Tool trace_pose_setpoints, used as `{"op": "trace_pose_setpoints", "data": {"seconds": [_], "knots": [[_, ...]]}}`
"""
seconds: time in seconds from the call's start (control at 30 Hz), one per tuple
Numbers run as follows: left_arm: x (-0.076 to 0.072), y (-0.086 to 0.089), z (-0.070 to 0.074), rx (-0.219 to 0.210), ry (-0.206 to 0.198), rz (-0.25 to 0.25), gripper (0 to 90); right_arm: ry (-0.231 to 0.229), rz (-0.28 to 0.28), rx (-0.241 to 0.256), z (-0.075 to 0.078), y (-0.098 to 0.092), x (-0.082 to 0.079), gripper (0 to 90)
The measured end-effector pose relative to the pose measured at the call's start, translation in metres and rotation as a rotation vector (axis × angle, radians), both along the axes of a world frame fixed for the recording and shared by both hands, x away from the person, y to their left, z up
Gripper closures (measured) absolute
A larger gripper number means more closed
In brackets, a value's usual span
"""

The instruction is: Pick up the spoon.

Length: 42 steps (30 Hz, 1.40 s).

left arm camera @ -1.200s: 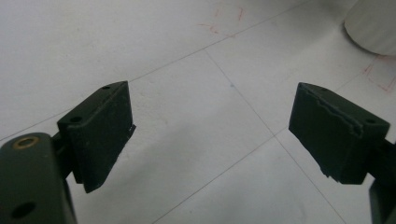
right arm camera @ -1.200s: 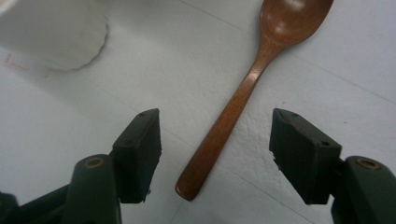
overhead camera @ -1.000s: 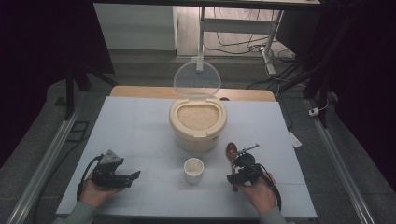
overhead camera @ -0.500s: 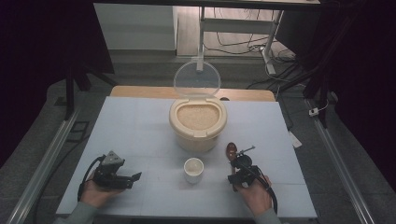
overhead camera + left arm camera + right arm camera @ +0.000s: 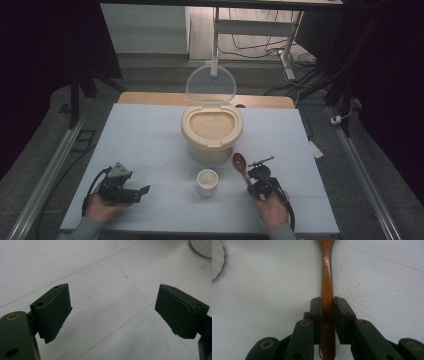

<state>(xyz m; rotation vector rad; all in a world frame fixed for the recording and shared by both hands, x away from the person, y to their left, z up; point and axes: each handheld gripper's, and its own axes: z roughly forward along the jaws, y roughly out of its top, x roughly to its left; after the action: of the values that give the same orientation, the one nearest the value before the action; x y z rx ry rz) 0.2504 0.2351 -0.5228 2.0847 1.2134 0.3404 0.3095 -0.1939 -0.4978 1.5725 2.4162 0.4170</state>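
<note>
A brown wooden spoon (image 5: 240,163) lies on the white table right of a small white cup (image 5: 207,181). My right gripper (image 5: 254,181) is shut on the spoon's handle (image 5: 327,290), both jaws pressed against its sides. The spoon's bowl points away toward a cream rice container (image 5: 211,131), full of rice, with its clear lid (image 5: 210,84) standing open. My left gripper (image 5: 142,192) rests at the front left of the table, open. Between its fingers (image 5: 53,310) there is only bare table.
The table's front edge (image 5: 200,231) runs just behind both hands. A wooden board (image 5: 150,98) sits behind the table's far edge. Metal rails (image 5: 50,170) flank the table on both sides. The cup's rim (image 5: 217,262) shows at the left of the right gripper view.
The right gripper with the spoon has drawn slightly back toward the front edge. The left gripper has stayed in place, open.
</note>
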Motion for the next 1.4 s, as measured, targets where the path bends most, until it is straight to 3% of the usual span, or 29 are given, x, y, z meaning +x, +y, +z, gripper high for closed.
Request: {"op": "trace_pose_setpoints", "data": {"seconds": [0.3,0.5,0.77,0.97,1.17,1.2,1.3,1.33,1.4], "knots": [[0.000,0.000,0.000,0.001,-0.008,0.007,13.3,-0.003,0.017,0.012,0.000,-0.002,0.000,78.0],[0.000,0.001,0.000,0.003,-0.012,0.010,13.3,-0.006,0.040,0.073,0.003,-0.010,0.000,78.1],[0.000,0.000,0.000,0.011,-0.014,0.010,13.3,-0.031,0.092,0.152,0.023,-0.033,-0.005,78.0],[0.001,-0.001,-0.001,0.021,-0.012,0.012,13.3,-0.033,0.203,0.165,0.034,-0.052,-0.009,78.0],[0.001,-0.002,-0.001,0.024,-0.011,0.013,13.3,-0.034,0.293,0.181,0.040,-0.059,-0.012,78.0],[0.001,-0.002,-0.002,0.026,-0.011,0.015,13.3,-0.036,0.341,0.185,0.043,-0.059,-0.014,78.0],[0.002,-0.002,-0.001,0.026,-0.012,0.015,13.3,-0.049,0.387,0.192,0.046,-0.058,-0.016,78.0],[0.001,-0.002,-0.001,0.026,-0.013,0.016,13.3,-0.077,0.428,0.213,0.049,-0.058,-0.019,78.1],[0.001,-0.002,-0.001,0.028,-0.015,0.018,13.3,-0.086,0.467,0.225,0.051,-0.056,-0.020,78.2]]}}
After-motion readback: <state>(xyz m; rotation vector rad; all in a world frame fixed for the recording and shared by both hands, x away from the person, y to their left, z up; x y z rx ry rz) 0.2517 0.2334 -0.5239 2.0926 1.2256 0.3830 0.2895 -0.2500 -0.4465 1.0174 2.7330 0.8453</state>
